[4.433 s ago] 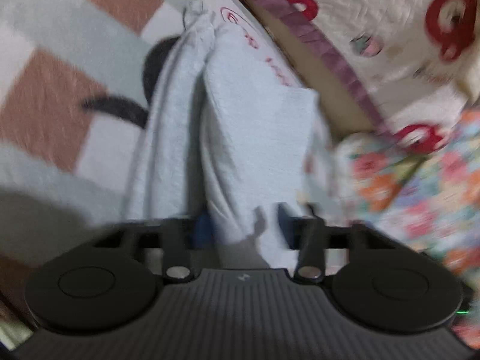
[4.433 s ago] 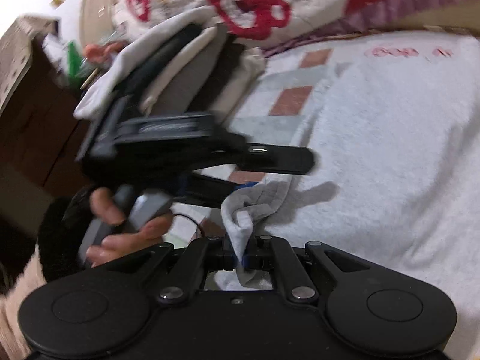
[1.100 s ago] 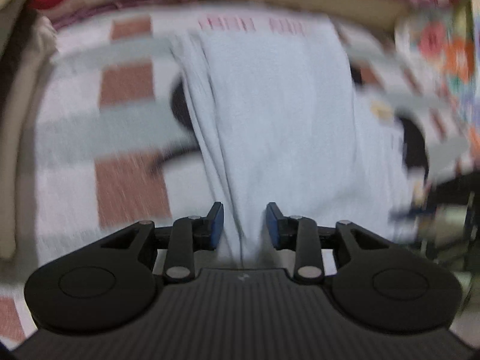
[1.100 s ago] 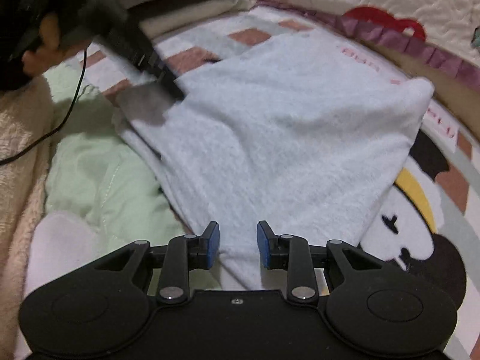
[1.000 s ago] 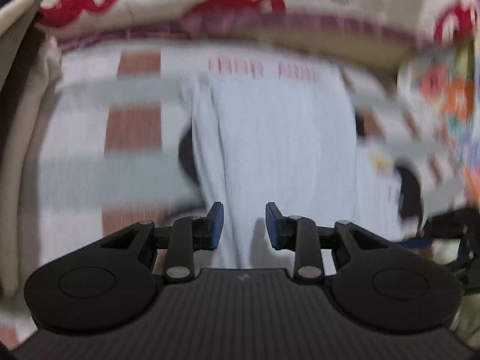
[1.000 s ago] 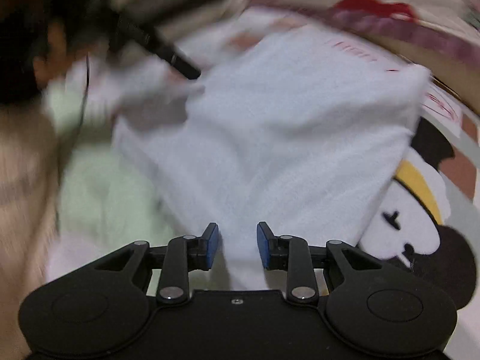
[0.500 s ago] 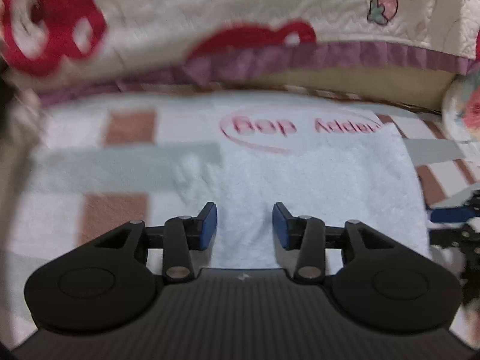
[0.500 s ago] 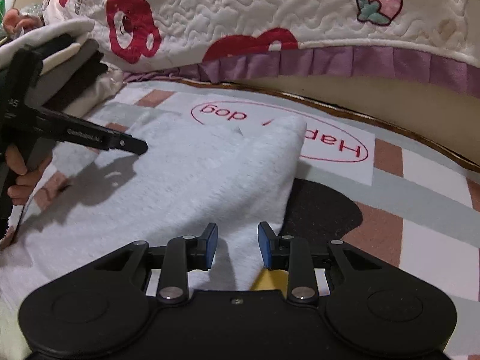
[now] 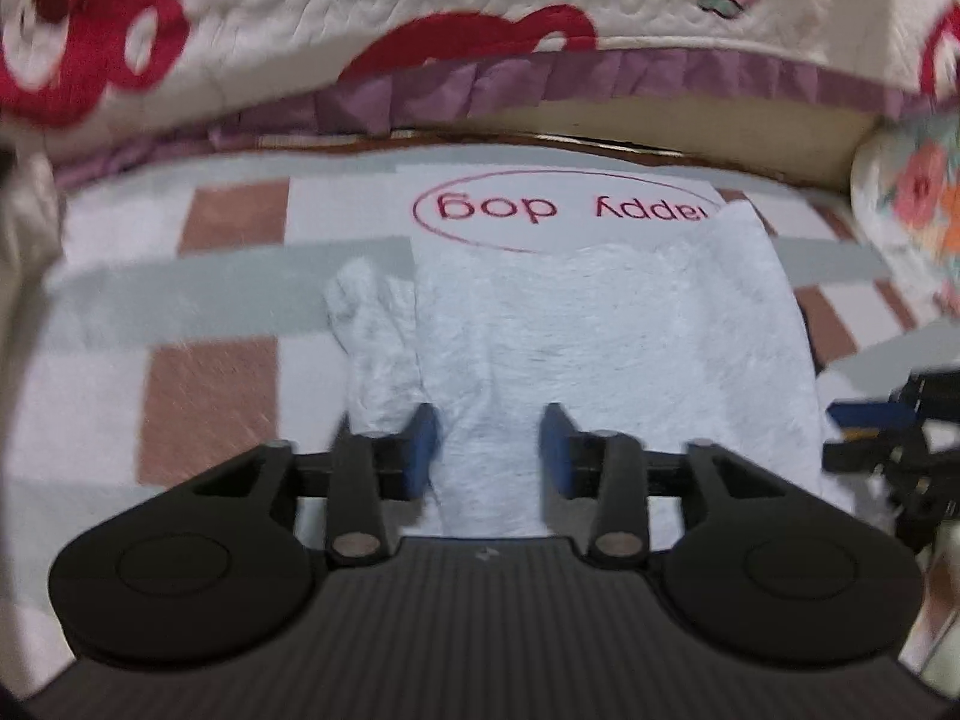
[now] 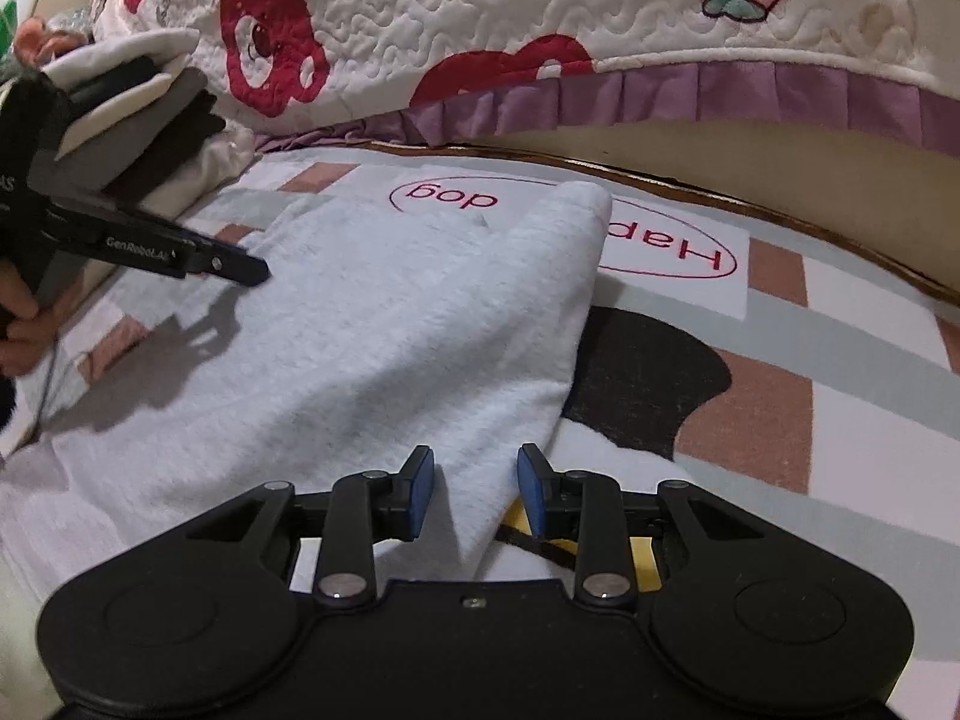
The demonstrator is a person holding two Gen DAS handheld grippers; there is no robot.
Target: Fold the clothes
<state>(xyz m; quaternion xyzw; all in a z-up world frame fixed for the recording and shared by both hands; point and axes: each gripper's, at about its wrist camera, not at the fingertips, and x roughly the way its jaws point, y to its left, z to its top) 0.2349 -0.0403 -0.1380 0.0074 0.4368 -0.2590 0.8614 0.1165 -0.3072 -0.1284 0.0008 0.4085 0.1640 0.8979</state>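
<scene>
A pale blue-white fleecy garment lies folded flat on the checked play mat, with a bunched bit of cloth sticking out at its left edge. My left gripper stands open low over the garment's near end. My right gripper is open too, over the garment's near right corner, whose folded edge runs between the fingers. In the right wrist view a hand holds the left gripper, and one of its fingers hovers above the cloth's left side.
A quilt with red bears and a purple frill hangs along the mat's far edge. A stack of folded clothes sits at the far left. A flowered cloth lies at the right. The mat shows a "Happy dog" print.
Several seconds ago both grippers were shut on the garment's cloth; both have since let go and stand open. The garment now lies folded on the mat. Both views moved only slightly in the last half second.
</scene>
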